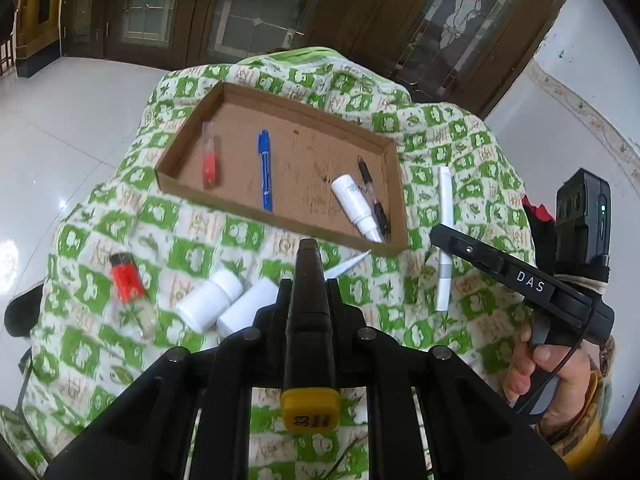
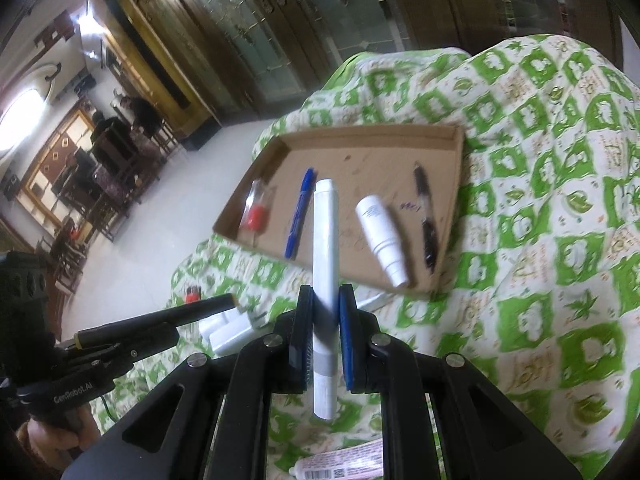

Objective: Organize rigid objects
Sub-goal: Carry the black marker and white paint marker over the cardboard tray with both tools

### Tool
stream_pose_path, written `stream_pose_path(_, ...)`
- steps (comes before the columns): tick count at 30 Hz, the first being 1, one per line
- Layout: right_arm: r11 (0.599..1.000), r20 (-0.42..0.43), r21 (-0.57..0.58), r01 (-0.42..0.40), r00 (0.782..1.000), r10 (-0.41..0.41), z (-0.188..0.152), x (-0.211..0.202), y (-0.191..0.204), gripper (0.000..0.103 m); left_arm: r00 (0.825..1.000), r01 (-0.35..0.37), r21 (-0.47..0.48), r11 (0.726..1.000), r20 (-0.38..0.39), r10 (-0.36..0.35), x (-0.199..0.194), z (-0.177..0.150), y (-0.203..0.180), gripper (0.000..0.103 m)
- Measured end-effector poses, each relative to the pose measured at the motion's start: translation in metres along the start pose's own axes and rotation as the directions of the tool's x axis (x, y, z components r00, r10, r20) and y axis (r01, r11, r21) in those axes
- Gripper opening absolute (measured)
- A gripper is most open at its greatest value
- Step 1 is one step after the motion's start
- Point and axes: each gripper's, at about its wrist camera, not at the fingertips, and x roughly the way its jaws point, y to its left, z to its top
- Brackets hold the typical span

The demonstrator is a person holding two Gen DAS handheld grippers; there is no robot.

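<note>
My left gripper [image 1: 309,285] is shut on a black marker [image 1: 308,320] with a yellow end cap, held above the green-checked cloth [image 1: 460,140]. My right gripper [image 2: 325,294] is shut on a long white pen [image 2: 325,240] with a grey band, gripped between its blue pads [image 2: 347,320]. Ahead lies a shallow cardboard tray [image 1: 280,218]. It holds a clear bottle of red liquid [image 1: 210,160], a blue pen [image 1: 265,168], a small white bottle [image 1: 354,200] and a black pen [image 1: 372,196]. In the left wrist view the right gripper [image 1: 438,232] hangs right of the tray.
On the cloth near the tray's front edge lie a red-filled clear bottle [image 1: 128,280], two white bottles [image 1: 212,304] and a thin white stick [image 1: 348,266]. A pink-labelled tube [image 2: 340,464] lies under my right gripper. White tiled floor [image 1: 60,140] surrounds the covered surface; wooden doors stand behind.
</note>
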Motion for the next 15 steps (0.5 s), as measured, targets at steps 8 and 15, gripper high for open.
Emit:
stream_pose_path(8, 1.0, 0.011, 0.023, 0.005, 1.0, -0.005, 0.013, -0.001, -0.016, 0.011, 1.0, 0.002, 0.015, 1.0, 0.013, -0.002, 0.012, 0.016, -0.002, 0.012)
stream_pose_path(15, 1.0, -0.013, 0.024, -0.005, 1.0, 0.005, 0.011, 0.01, -0.018, 0.011, 1.0, -0.008, 0.033, 0.999, 0.012, 0.008, 0.013, 0.017, 0.001, 0.012)
